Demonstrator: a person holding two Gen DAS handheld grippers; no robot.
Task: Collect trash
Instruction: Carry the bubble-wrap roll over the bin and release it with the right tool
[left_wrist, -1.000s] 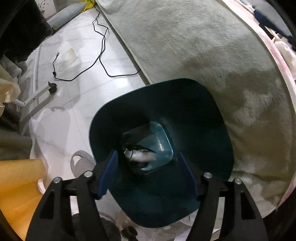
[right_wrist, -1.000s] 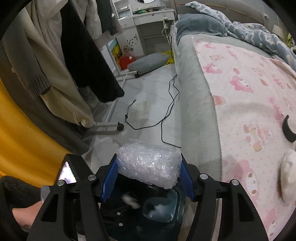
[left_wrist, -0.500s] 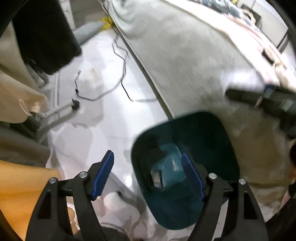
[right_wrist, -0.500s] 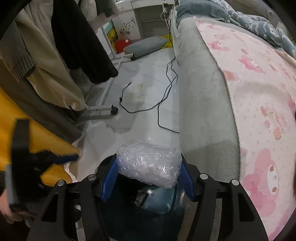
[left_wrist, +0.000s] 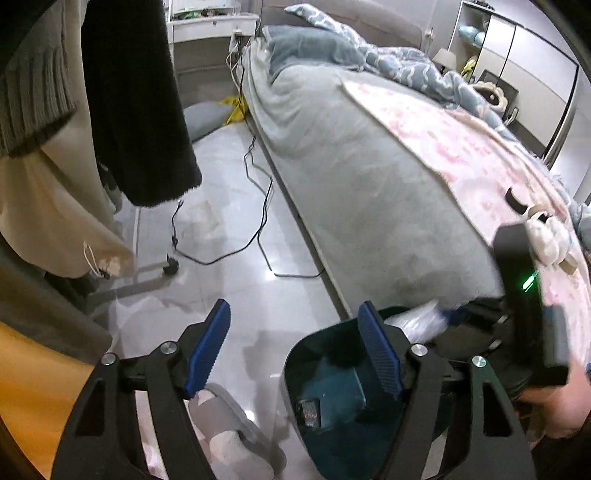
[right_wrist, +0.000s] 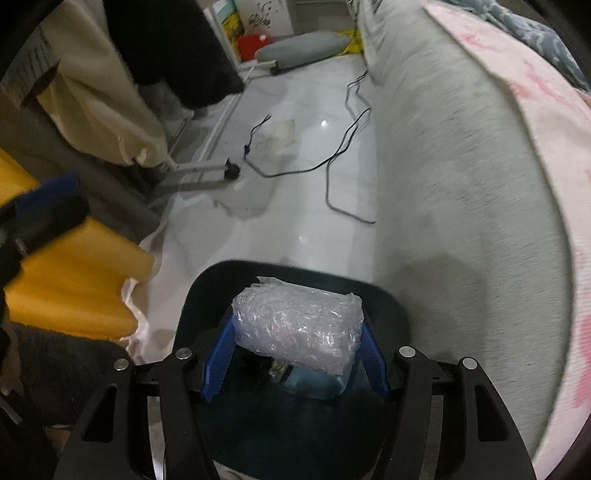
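Perhaps wrappers, dim inside bin (right_wrist: 192, 299)

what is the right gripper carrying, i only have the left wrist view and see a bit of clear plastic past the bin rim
Observer: A wad of bubble wrap, clamped between the right gripper jaws.
Operator: is it over the bin yet
Observer: Yes, it sits above the dark bin's opening, not released.
Operator: anything under it
Observer: A small dark item lies on the bin's bottom below it; too unclear to identify.
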